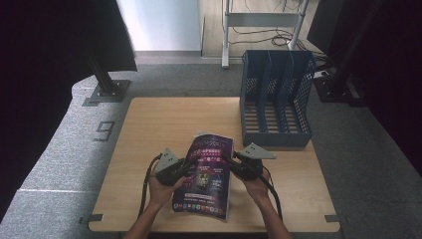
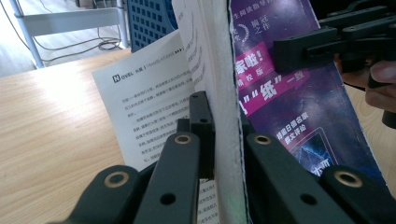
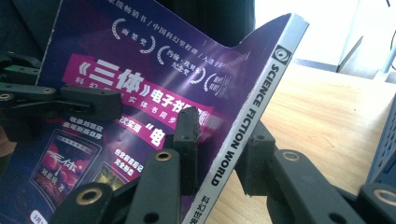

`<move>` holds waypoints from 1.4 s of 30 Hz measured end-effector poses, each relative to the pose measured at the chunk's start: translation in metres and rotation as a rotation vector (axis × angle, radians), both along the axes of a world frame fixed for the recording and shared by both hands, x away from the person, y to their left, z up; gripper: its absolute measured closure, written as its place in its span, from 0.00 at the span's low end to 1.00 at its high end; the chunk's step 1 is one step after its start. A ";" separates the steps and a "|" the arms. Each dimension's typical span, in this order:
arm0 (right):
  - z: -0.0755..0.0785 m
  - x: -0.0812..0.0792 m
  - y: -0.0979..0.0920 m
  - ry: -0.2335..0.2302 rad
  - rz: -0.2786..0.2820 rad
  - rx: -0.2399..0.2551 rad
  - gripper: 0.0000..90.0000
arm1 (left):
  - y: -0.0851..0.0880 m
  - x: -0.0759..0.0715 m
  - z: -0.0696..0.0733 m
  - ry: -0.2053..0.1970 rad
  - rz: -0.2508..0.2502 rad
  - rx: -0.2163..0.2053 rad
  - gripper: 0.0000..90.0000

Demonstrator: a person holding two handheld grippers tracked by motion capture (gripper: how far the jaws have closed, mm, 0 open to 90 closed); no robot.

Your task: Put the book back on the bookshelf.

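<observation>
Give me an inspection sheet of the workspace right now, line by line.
Surface: wooden table, bare apart from the items below.
Job's things: purple magazine held up off the table at both side edges, spine reading SCIENCE FICTION WORLD; blue file rack at the far right corner, its slots look empty.
Clutter: nothing seen.
Grippers: left gripper shut on the page edge; right gripper shut on the spine side.
Cables: one cable trails from each gripper; more on the floor beyond.
Surroundings: grey carpet, metal stand legs, dark curtains.
</observation>
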State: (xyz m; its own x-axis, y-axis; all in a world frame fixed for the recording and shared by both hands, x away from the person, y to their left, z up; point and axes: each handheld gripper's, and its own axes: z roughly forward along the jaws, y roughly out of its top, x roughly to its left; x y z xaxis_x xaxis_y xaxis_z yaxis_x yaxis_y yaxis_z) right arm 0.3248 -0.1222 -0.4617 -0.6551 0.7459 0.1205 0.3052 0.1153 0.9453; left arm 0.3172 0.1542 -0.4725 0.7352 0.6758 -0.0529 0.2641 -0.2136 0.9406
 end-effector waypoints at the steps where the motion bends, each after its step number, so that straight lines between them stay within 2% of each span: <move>1: 0.001 -0.001 0.000 -0.007 0.000 0.000 0.80 | 0.000 0.000 0.001 -0.004 0.000 0.001 0.96; 5: 0.004 -0.002 0.001 -0.022 -0.002 0.000 0.80 | -0.001 0.003 0.003 -0.009 -0.005 -0.001 0.96; 10: 0.010 -0.001 -0.001 -0.045 -0.013 0.004 0.81 | -0.002 0.008 0.012 -0.038 -0.016 0.013 0.96; 12: 0.016 0.003 0.000 -0.078 -0.021 -0.006 0.81 | -0.004 0.015 0.019 -0.052 -0.004 0.014 0.96; 18: 0.021 0.012 0.000 -0.099 -0.040 0.016 0.82 | -0.006 0.022 0.030 -0.069 0.015 0.013 0.96; 21: 0.022 0.011 -0.003 -0.106 -0.039 0.030 0.83 | -0.007 0.021 0.030 -0.074 0.013 0.004 0.96; 25: 0.022 0.004 -0.006 -0.134 -0.031 0.023 0.83 | -0.008 0.018 0.028 -0.079 0.007 -0.012 0.96; 32: 0.036 -0.003 -0.008 -0.200 -0.033 0.003 0.86 | -0.012 0.020 0.033 -0.104 0.001 -0.018 0.95; 39: 0.030 -0.008 -0.013 -0.196 -0.021 0.027 0.88 | -0.010 0.013 0.026 -0.100 -0.017 -0.025 0.95; 42: 0.031 -0.013 -0.015 -0.194 0.001 0.032 0.88 | -0.006 0.010 0.026 -0.099 -0.026 -0.031 0.93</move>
